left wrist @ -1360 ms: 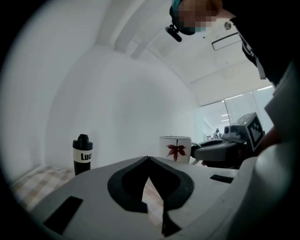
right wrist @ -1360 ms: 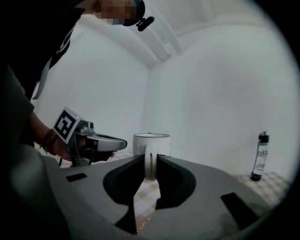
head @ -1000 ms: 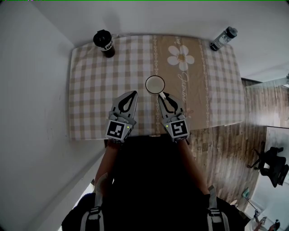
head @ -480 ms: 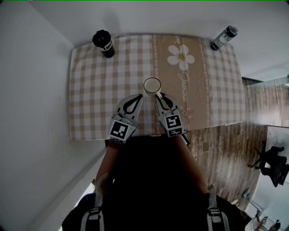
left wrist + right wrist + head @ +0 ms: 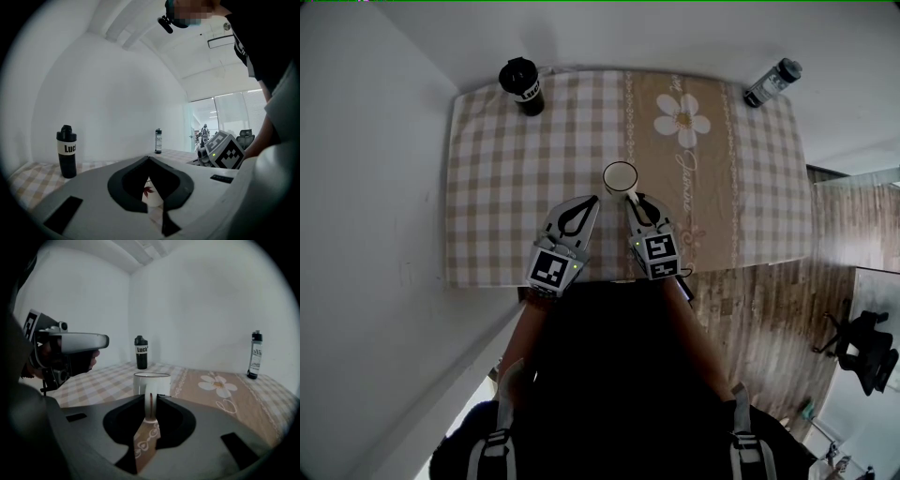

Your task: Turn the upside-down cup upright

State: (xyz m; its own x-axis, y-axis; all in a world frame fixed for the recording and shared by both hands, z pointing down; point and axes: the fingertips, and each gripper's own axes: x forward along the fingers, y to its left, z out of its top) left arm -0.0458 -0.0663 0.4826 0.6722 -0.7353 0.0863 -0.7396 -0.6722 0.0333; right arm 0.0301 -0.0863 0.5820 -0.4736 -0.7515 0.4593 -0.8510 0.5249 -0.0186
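Note:
The white cup [image 5: 620, 177] stands mouth up over the middle of the checked tablecloth [image 5: 497, 178]. My right gripper [image 5: 633, 200] is shut on its handle from the near side. In the right gripper view the cup [image 5: 151, 380] rises just beyond the jaws, and the thin handle [image 5: 151, 405] is pinched between them. The jaws hide the cup's base, so contact with the cloth cannot be judged. My left gripper [image 5: 590, 201] hangs shut and empty just left of the cup. A red-leaf print on the cup [image 5: 149, 194] shows through its jaw opening.
A black bottle [image 5: 521, 86] stands at the far left corner of the table and a clear bottle [image 5: 772, 82] at the far right corner. A white wall runs along the left and far sides. Wooden floor [image 5: 769, 309] lies to the right.
The right gripper has sunk toward the table with the cup, which now looks smaller from above. The left gripper has turned slightly inward toward the cup.

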